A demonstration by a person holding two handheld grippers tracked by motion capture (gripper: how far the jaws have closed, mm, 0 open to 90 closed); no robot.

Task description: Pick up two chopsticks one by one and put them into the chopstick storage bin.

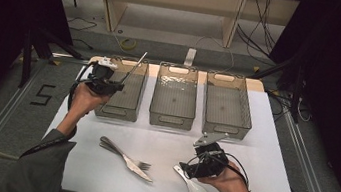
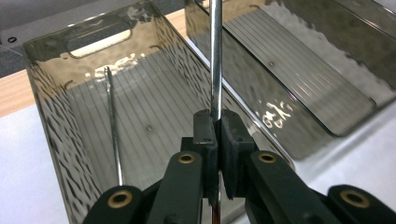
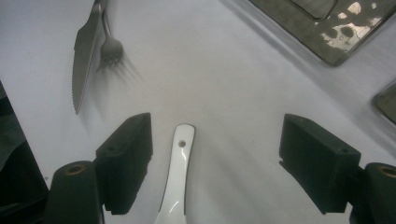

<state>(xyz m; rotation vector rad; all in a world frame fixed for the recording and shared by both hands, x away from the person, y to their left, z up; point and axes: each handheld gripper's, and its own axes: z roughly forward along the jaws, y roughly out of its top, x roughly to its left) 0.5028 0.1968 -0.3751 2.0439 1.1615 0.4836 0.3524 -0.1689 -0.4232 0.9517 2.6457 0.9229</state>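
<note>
Left gripper (image 1: pixel 120 87) clamped on a thin silver metal rod (image 1: pixel 134 68), probably a chopstick, jaws pressed tight together on it in the left gripper view (image 2: pixel 215 135). Held over the near left part of the leftmost smoky clear plastic bin (image 1: pixel 106 109), rod slanting up and to the far right above that bin. Inside the same bin, a faint thin bright line (image 2: pixel 112 126) near its left wall; cannot tell whether a second rod or a reflection.

Right gripper (image 1: pixel 183 168) with jaws spread wide apart, nothing between the pads pressed. Hovering low at the near right of the white table (image 1: pixel 271 155), just above a white ceramic soup spoon (image 1: pixel 191 185); in the right gripper view the spoon's handle (image 3: pixel 180 158) lying between the 2 black jaws, closer to the left one, touching neither.

To the left of the spoon, a silver serrated table knife (image 1: pixel 135 168) and a silver fork (image 1: pixel 122 154) lying crossed on the table, near the middle. Beyond them, 3 bins in a row at the far edge, the middle bin (image 1: pixel 171 121) and right bin (image 1: pixel 244 114) holding nothing.
</note>
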